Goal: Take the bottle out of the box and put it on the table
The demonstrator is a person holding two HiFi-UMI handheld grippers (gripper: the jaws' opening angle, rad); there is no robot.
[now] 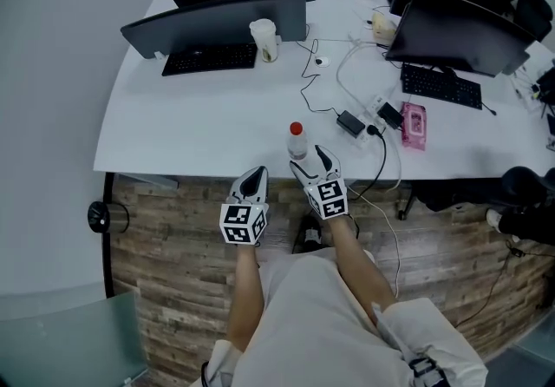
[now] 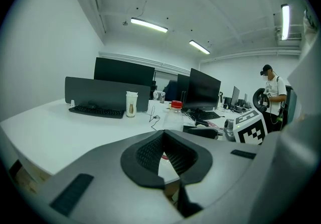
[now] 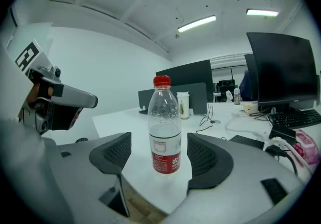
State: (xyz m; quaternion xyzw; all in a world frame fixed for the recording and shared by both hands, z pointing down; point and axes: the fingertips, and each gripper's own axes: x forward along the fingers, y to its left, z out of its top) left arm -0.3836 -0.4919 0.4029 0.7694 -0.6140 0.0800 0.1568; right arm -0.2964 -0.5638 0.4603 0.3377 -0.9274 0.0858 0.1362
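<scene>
Right tool (image 3: 159, 156) spread around upright, untouched bottle (image 3: 164, 122) at table (image 3: 150, 190) edge; left tool (image 2: 164, 156) closed.

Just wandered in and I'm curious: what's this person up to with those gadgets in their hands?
A person holds a gripper in each hand at a white table. A red-capped water bottle stands upright near the table's front edge, between the fingers of the right gripper, which are spread apart and not touching it. The left gripper is beside it, shut and empty.
</scene>
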